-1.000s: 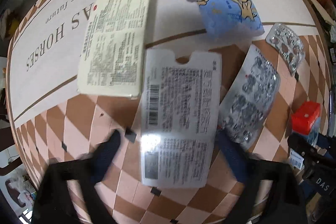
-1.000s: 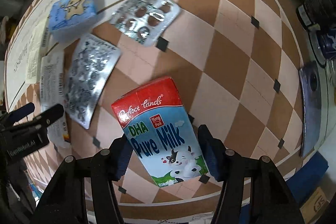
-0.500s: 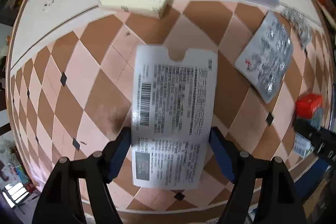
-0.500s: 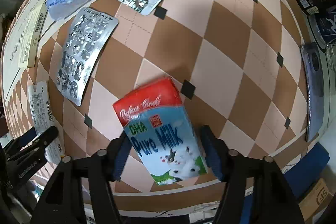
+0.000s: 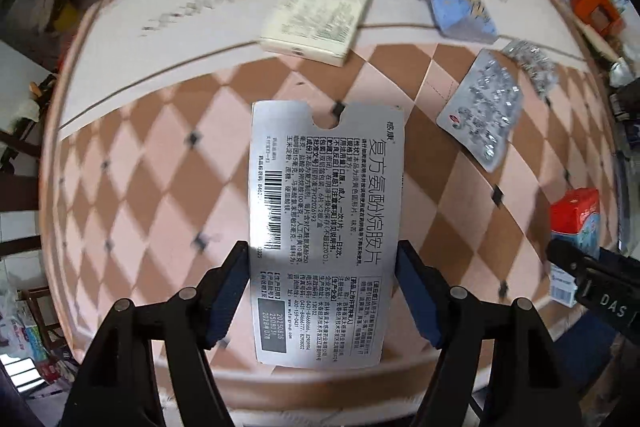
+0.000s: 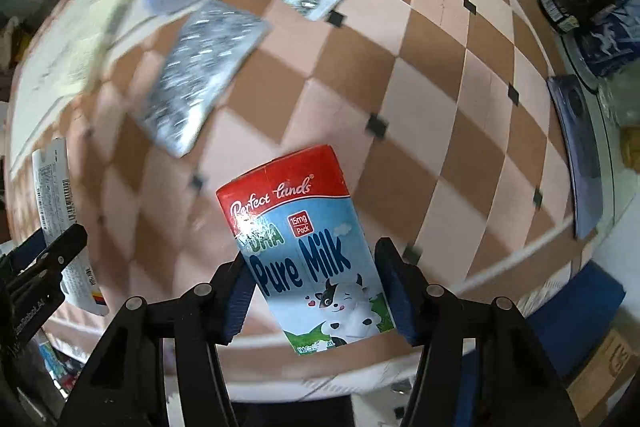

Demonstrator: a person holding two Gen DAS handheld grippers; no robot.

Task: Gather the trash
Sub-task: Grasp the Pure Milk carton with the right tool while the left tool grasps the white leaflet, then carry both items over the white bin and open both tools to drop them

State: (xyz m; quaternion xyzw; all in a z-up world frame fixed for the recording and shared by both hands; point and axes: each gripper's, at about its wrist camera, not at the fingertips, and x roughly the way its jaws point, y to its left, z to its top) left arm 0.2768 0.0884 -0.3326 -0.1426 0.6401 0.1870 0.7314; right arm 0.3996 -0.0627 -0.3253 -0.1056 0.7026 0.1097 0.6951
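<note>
A silver printed medicine pack (image 5: 326,219) hangs above the checkered table (image 5: 160,163), edge to edge between the blue pads of my left gripper (image 5: 323,291). Its jaws are closing and the pads press on the pack's long sides. My right gripper (image 6: 316,291) points down with a red and blue Pure Milk carton (image 6: 304,247) between its closing pads, lifted off the table. The left wrist view shows the carton (image 5: 576,219) at the far right. The right wrist view shows the pack (image 6: 54,187) at the far left.
On the table lie a cream box (image 5: 320,13), a blue cartoon wrapper (image 5: 456,7) and two silver blister sheets (image 5: 480,111) (image 5: 532,61). A dark flat device (image 6: 576,155) lies at the table's right edge. Below the near edge sits a blue box (image 6: 576,311).
Both grippers rose and drew back toward the table's near edge, each carrying its thing. The pack came off the table, and the items left there look smaller and farther.
</note>
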